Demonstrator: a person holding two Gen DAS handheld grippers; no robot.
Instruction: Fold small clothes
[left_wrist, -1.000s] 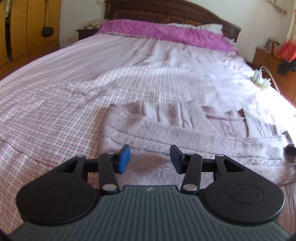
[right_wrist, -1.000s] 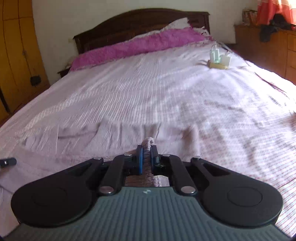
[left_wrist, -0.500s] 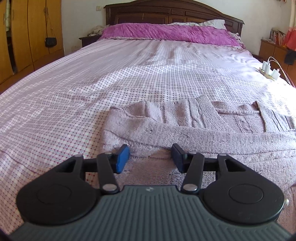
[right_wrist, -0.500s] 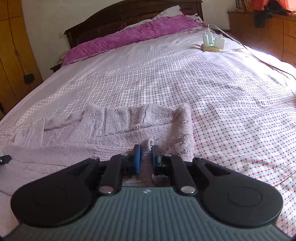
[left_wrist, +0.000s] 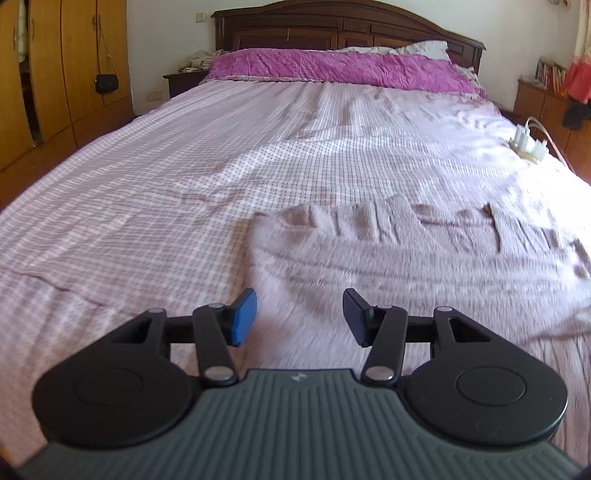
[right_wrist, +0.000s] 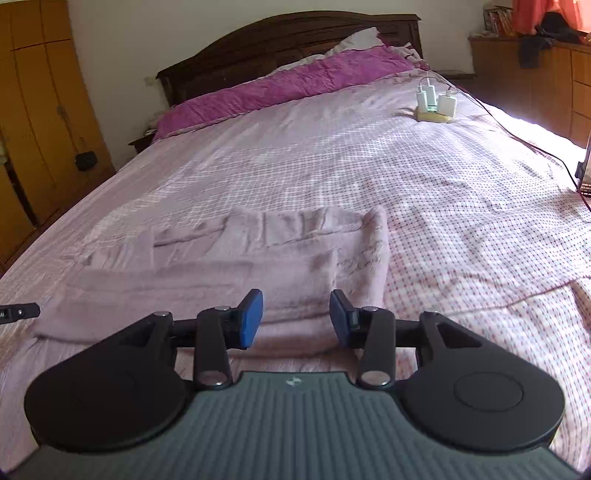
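Since a second ago, the right gripper (right_wrist: 296, 318) has let go of the pale pink knitted garment (right_wrist: 236, 273) it pinched; its jaws are opening, with nothing between the blue pads. Both grippers have drawn back from the cloth. Folded, the garment lies flat on the pink checked bedsheet (left_wrist: 147, 206), near the bed's foot. Released too, the left gripper (left_wrist: 300, 316) hovers over the garment's near left corner, its jaws apart and empty.
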